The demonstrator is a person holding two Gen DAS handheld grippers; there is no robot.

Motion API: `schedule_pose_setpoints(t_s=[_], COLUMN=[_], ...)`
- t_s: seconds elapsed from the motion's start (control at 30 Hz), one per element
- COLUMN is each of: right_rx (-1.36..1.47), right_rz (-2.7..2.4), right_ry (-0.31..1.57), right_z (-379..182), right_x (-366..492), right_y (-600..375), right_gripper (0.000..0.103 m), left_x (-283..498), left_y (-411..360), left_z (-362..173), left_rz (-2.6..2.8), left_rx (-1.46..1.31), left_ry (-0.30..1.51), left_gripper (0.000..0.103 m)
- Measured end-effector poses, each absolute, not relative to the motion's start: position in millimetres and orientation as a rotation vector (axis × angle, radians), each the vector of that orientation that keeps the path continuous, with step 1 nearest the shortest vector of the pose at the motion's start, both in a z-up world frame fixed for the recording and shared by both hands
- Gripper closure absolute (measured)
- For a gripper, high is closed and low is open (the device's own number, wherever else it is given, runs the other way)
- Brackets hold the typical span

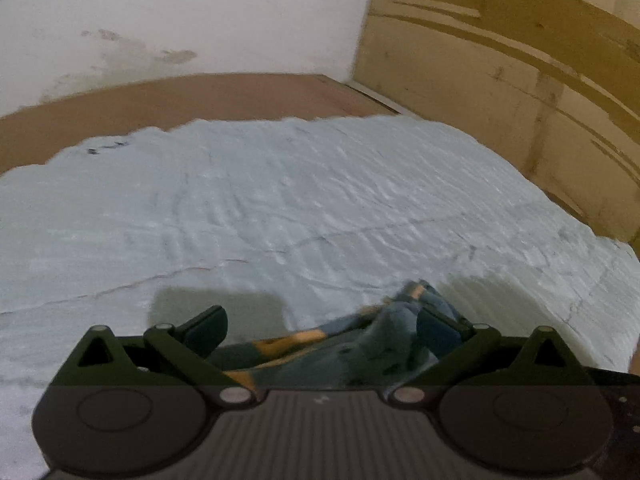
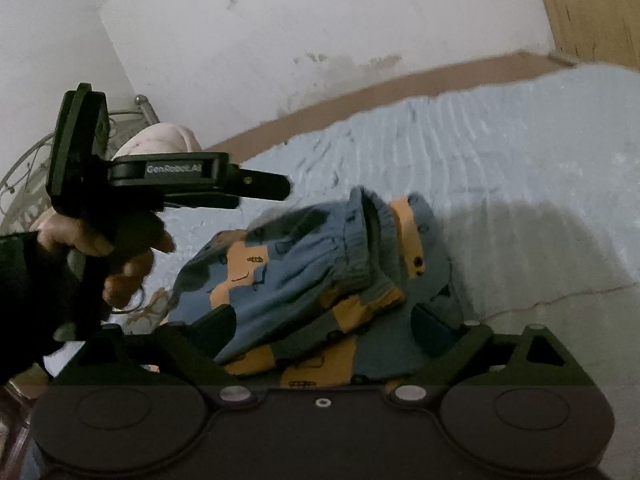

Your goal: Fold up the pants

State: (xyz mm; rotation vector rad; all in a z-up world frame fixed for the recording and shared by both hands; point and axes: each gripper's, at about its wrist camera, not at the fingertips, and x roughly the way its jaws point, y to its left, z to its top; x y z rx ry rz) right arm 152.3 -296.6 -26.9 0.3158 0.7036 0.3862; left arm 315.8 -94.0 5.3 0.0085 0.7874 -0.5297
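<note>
My left hand-held gripper (image 1: 320,320) is spread wide, pinching nothing; the pants (image 1: 360,344) lie bunched on the bed (image 1: 320,200) just under and between its fingers, toward the right one. My right hand-held gripper (image 2: 324,320) is also spread, hanging over the crumpled blue-and-orange pants (image 2: 304,272), whose waistband faces away. My left hand (image 2: 104,248) grips its handle beside the heap.

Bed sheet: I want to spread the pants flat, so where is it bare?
The sheet is bare from the pants back to the brown board and across to the cardboard. It is crowded by the pants, where both open grippers hover.
</note>
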Motion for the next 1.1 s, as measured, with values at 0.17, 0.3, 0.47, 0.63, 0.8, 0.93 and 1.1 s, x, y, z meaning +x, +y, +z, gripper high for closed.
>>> schedule_pose_setpoints(t_s=[0.17, 0.3, 0.47, 0.63, 0.8, 0.93, 1.1], right_rx=[0.383, 0.444, 0.427, 0.44, 0.411, 0.399, 0.419], right_rz=[0.341, 0.267, 0.2, 0.204, 0.165, 0.142, 0.194], right_ry=[0.712, 0.705, 0.68, 0.626, 0.534, 0.524, 0.581], right_z=[-30, -34, -36, -32, -14, -9, -19], right_x=[160, 163, 158, 148, 127, 122, 127], right_y=[-298, -301, -299, -307, -317, -330, -329], right_gripper=[0.023, 0.043, 0.066, 0.086, 0.103, 0.101, 0.065], left_x=[325, 328, 329, 322, 315, 313, 313], left_y=[-113, -118, -132, -139, -147, -158, -146], left_z=[-9, -10, -10, -2, 11, 2, 0], left_rz=[-0.597, -0.648, -0.683, -0.645, -0.661, -0.647, -0.622], left_rx=[-0.007, -0.03, -0.001, 0.018, -0.01, 0.028, -0.022], left_ry=[0.835, 0.847, 0.877, 0.843, 0.817, 0.829, 0.829], left_gripper=[0.017, 0.033, 0.075, 0.097, 0.103, 0.103, 0.092])
